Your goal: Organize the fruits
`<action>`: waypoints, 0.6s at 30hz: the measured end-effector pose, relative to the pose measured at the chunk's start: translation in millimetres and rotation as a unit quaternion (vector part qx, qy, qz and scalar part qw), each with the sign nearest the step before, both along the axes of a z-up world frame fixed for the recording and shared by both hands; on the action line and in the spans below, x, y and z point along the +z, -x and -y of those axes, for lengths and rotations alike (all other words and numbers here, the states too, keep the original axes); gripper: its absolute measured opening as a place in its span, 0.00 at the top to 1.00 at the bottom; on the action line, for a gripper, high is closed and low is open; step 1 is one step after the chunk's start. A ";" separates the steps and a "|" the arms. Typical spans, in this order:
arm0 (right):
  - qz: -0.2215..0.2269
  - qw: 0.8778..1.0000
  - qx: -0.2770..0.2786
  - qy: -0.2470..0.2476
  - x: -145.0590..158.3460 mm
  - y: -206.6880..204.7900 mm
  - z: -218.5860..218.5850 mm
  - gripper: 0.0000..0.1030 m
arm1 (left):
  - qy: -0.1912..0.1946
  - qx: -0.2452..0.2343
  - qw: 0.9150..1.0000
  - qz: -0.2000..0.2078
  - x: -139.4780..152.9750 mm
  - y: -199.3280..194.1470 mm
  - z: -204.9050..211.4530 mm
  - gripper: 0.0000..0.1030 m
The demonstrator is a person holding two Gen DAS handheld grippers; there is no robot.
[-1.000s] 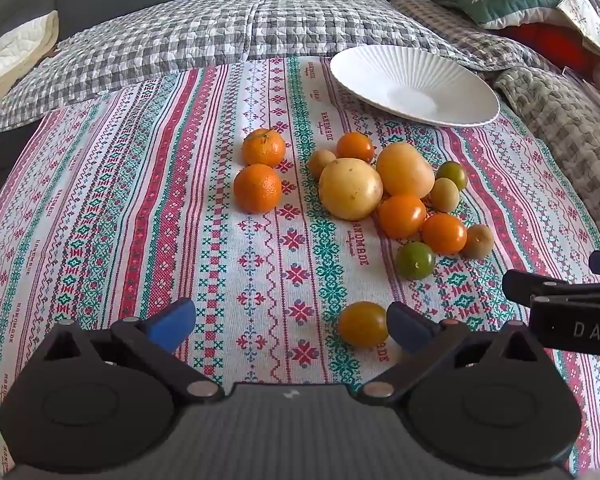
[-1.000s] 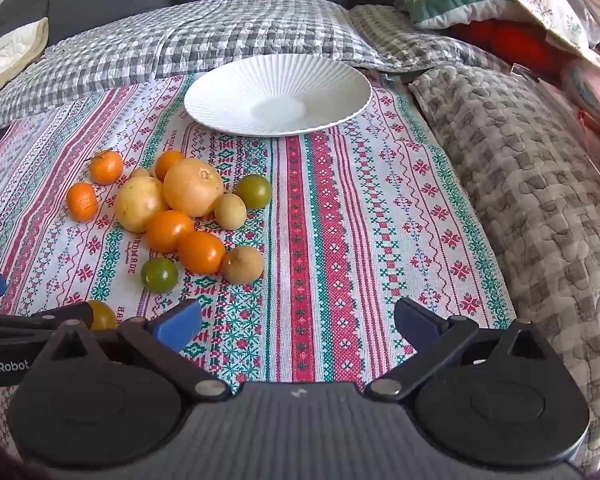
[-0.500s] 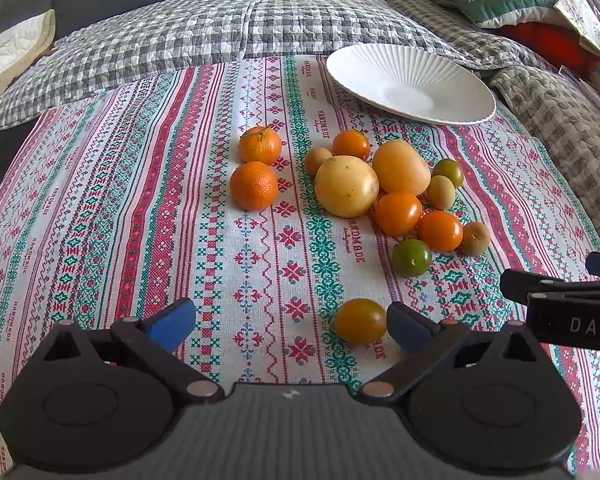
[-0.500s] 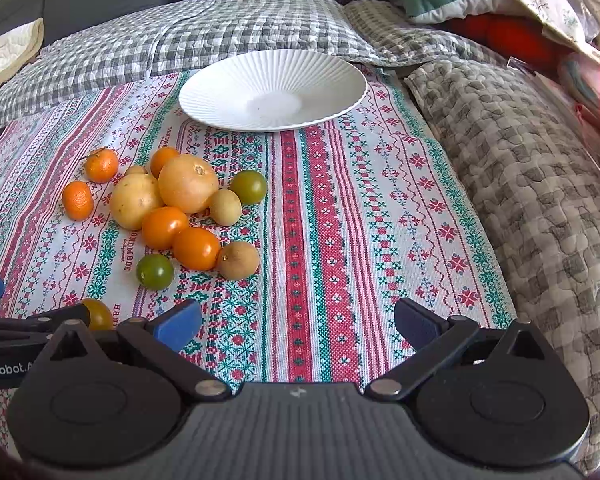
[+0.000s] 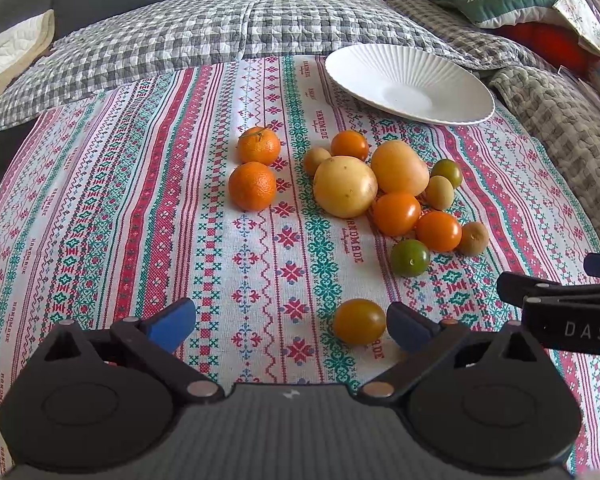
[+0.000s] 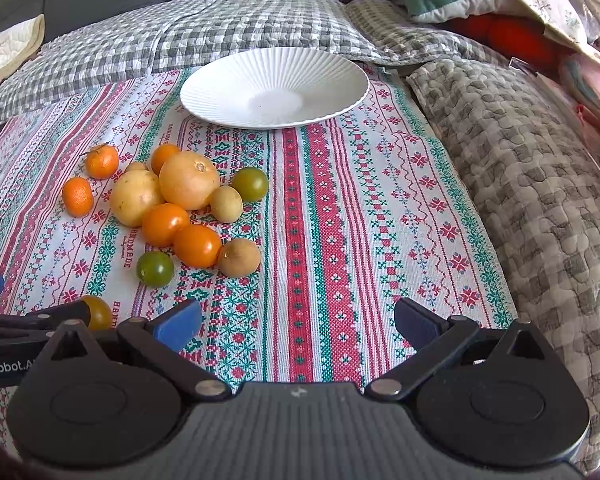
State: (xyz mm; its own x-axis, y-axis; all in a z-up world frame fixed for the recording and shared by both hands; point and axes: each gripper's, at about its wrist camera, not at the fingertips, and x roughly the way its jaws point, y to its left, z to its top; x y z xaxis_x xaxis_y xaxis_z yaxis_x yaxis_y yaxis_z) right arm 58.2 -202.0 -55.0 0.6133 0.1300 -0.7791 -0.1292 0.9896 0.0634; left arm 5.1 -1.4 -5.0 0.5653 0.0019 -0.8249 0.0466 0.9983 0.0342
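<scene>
One amber tomato (image 5: 359,321) lay just inside the wide-open left gripper (image 5: 292,326), beside its right finger, while the right gripper (image 6: 298,322), likewise open, hid it partly.

Two mandarins (image 5: 254,168) are sitting side by side on the patterned cloth (image 5: 140,200), apart from a touching cluster of two big yellow fruits (image 5: 370,184), orange tomatoes (image 5: 416,222), green ones and small brown fruits. One orange-yellow tomato (image 5: 359,321) is lying alone nearer. A white ribbed plate (image 5: 410,80) is sitting empty behind.
</scene>
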 end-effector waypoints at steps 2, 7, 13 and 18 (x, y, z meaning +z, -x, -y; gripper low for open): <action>0.001 1.000 -0.001 0.000 -0.1 0.1 0.0 0.00 | 0.000 -0.001 1.000 0.000 -0.1 0.1 -0.2 0.08; -0.001 1.000 -0.002 0.000 -0.7 -0.6 0.8 0.00 | 0.000 0.000 1.000 0.000 0.0 0.1 0.1 0.08; -0.001 1.000 0.000 0.003 -0.3 -0.3 -0.5 0.00 | 0.000 0.000 1.000 0.000 -0.1 0.1 -0.2 0.08; -0.001 1.000 0.000 0.003 -0.5 -0.2 -0.2 0.00 | 0.000 -0.001 1.000 0.000 0.0 0.1 -0.2 0.08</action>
